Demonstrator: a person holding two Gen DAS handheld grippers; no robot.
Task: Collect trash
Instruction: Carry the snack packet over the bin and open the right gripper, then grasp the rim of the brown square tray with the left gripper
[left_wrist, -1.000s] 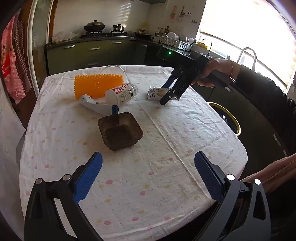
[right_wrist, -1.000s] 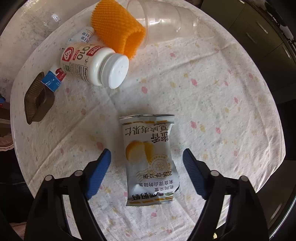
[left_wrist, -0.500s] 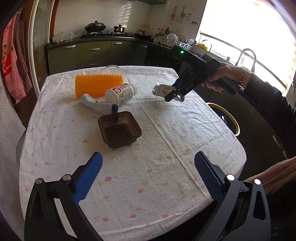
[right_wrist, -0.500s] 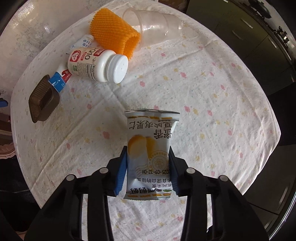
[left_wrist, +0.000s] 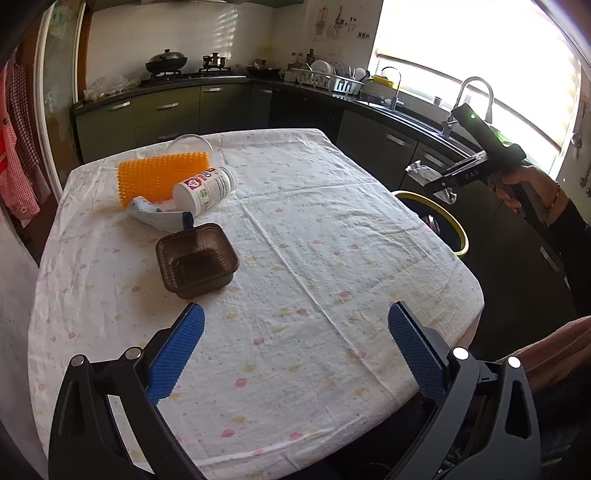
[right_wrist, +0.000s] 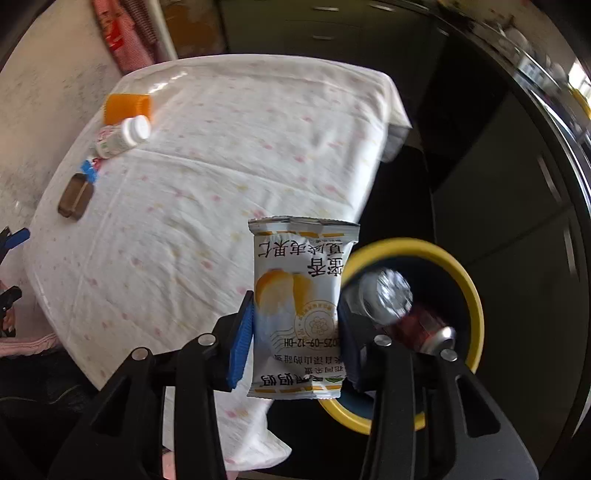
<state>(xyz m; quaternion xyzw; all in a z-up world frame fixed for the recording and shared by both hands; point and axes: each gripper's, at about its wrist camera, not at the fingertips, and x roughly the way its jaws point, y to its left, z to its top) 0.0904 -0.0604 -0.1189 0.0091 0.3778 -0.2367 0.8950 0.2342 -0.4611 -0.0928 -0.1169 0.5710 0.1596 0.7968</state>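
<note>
Left wrist view
Left gripper (left_wrist: 293, 354): blue-padded fingers spread wide apart with nothing between them, low over the near part of the tablecloth (left_wrist: 332, 229).
Brown plastic tray (left_wrist: 197, 256): upright on the cloth, just ahead of the left finger.
White pill bottle (left_wrist: 207, 188): on its side, cap end aimed away to the right, touching the orange spiky roll (left_wrist: 159, 176) and a toothpaste tube (left_wrist: 159, 218).
Clear plastic cup (left_wrist: 189, 143): lying behind the roll.
Right gripper (left_wrist: 437, 184): held in the right hand (left_wrist: 517, 184) off the table's right edge, above the yellow-rimmed bin (left_wrist: 454, 225), a silvery packet end showing at its tip.

Right wrist view
Right gripper (right_wrist: 295, 334): fingers clamped on the lower half of the snack packet (right_wrist: 299, 291).
Snack packet: long axis runs along the fingers, print upside down, crimped top pointing away; it hangs over the table edge beside the bin (right_wrist: 469, 280).
Bin contents: a crushed drink can (right_wrist: 417, 317).
</note>
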